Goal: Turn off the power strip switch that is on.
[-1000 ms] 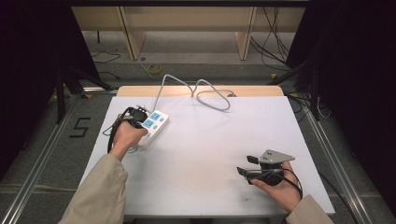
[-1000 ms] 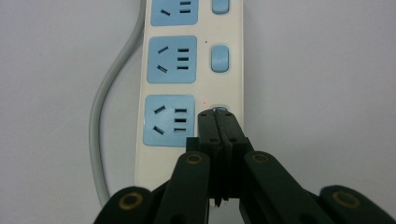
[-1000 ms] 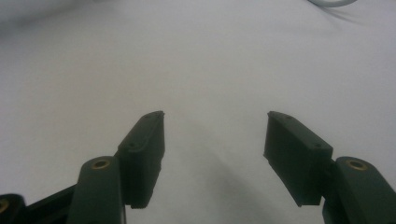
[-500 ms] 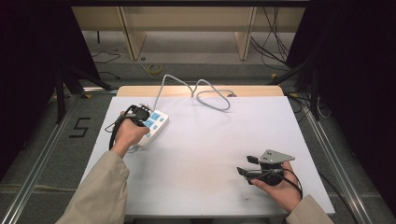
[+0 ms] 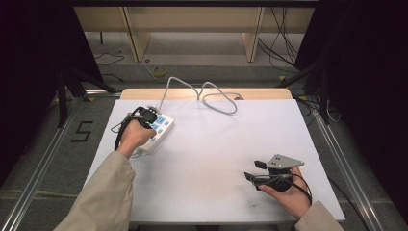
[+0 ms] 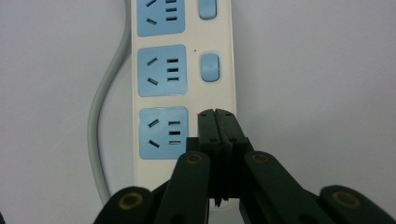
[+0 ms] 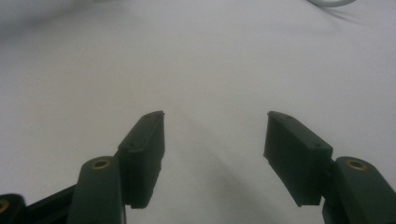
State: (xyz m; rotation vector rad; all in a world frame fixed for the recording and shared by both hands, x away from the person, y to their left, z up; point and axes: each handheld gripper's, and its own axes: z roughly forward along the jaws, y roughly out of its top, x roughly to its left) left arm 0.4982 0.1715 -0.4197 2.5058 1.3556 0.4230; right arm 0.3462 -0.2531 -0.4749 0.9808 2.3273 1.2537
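At the table's left edge, the left gripper (image 6: 218, 116), jaws closed and empty, apparently presses the power strip (image 6: 184, 70) switch; release should follow. The right gripper (image 7: 212, 140) rests wide open, idle.

You are looking at a white power strip (image 6: 184, 70) with light blue socket panels (image 6: 163, 71) and light blue switches (image 6: 209, 67), trailing a pale grey cord (image 5: 211, 94) at the upper middle of the frame. Your black gripper (image 6: 217, 113) is showing brass-coloured rivets; the table (image 5: 216, 144) is plain white, your sleeves (image 5: 103, 197) beige
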